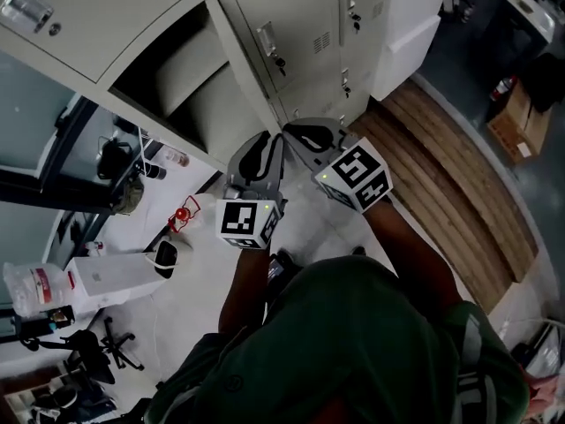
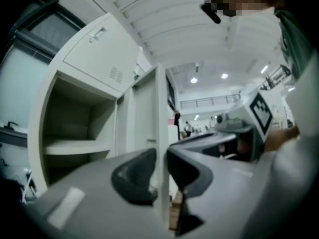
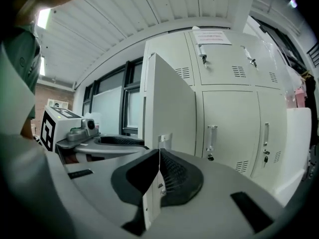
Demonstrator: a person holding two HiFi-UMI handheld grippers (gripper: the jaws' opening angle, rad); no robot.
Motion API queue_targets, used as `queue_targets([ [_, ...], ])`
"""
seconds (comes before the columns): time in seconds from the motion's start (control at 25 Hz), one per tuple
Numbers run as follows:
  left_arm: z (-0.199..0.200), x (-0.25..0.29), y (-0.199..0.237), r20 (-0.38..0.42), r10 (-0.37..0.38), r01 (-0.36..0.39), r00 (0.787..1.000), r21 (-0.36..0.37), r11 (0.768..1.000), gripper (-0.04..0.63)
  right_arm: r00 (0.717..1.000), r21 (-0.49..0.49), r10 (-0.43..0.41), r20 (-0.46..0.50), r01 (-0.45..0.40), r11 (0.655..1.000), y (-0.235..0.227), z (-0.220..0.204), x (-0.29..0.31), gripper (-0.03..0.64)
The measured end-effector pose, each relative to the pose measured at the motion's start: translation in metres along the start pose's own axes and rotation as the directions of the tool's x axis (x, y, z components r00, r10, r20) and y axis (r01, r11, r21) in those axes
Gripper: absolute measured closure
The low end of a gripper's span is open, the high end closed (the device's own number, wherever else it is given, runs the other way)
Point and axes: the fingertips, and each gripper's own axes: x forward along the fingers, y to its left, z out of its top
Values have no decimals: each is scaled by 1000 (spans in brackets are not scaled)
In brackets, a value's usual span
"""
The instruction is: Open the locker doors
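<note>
**TASK STATUS AND CLEARANCES**

**Head view.** One locker door [image 1: 256, 87] stands swung out, seen edge-on. It lies between its open compartment [image 1: 185, 87] on the left and the closed doors [image 1: 296, 34] on the right. The left gripper [image 1: 272, 141] and the right gripper [image 1: 293, 132] meet at its free edge. Judged progress: one door is open and the neighbouring doors are not yet done. A wooden bench [image 1: 441, 166] borders the floor on the right, and a cluttered table [image 1: 177, 246] lies to the left.

**Left gripper view.** The jaws are clamped on the door's edge, which fills the gap between the pads. The compartment's shelf [image 2: 75, 147] is bare.

**Right gripper view.** The jaws are clenched on the door's thin lip. Closed doors with handles [image 3: 212, 138] stand near on the right. Further swing would probably carry the panel toward them, so room on that side is limited.
</note>
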Motion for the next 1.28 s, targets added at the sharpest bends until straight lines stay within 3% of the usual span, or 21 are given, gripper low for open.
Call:
queue_targets([
  [0.32, 5, 40, -28, 6, 87, -87, 996, 21, 996, 515, 998, 13, 56, 13, -56, 998, -38, -4, -24, 609],
  [0.6, 10, 62, -43, 32, 23, -23, 999, -4, 1000, 516, 998, 45, 32, 48, -34, 998, -72, -4, -34, 609],
  [0.8, 33, 52, -45, 108, -6, 7, 994, -11, 1000, 576, 996, 85, 5, 90, -13, 996, -95, -1, -46, 609],
  [1.0, 47, 53, -4, 135, 73, -74, 988, 7, 997, 594, 987, 139, -60, 148, 40, 989, -140, 10, -37, 609],
  [1.28, 45, 59, 24, 89, 200, -199, 976, -10, 980, 594, 987, 94, 52, 153, -67, 993, -154, 27, 10, 609],
])
